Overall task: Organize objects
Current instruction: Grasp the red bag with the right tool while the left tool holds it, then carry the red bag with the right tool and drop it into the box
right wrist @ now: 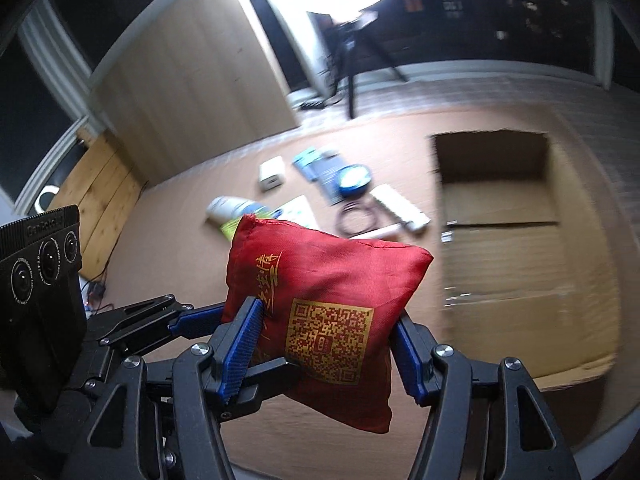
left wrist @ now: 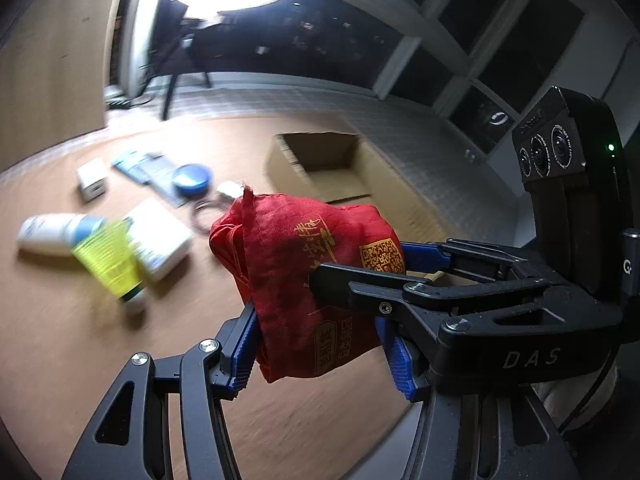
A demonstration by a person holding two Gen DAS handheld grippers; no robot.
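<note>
A red cloth bag [left wrist: 288,264] with gold characters and a gold QR code hangs above the brown table, held from both sides. My left gripper [left wrist: 320,354] is shut on its lower part, blue pads pressing either side. My right gripper [left wrist: 368,260] reaches in from the right and clamps the QR-code end. In the right wrist view the red bag [right wrist: 328,288] sits between the right gripper's [right wrist: 324,350] blue pads, and the left gripper [right wrist: 256,340] pinches its lower left corner. An open cardboard box [left wrist: 320,152] stands beyond the bag, also seen as the cardboard box [right wrist: 492,156] at the right.
Lying on the table are a white bottle [left wrist: 52,234], a yellow-green cup [left wrist: 108,260], a white carton [left wrist: 160,236], a blue round tin [left wrist: 192,178], a small white box [left wrist: 93,178], blue leaflets [left wrist: 140,166] and a coiled cable [right wrist: 360,216]. A ring light on a tripod stands behind.
</note>
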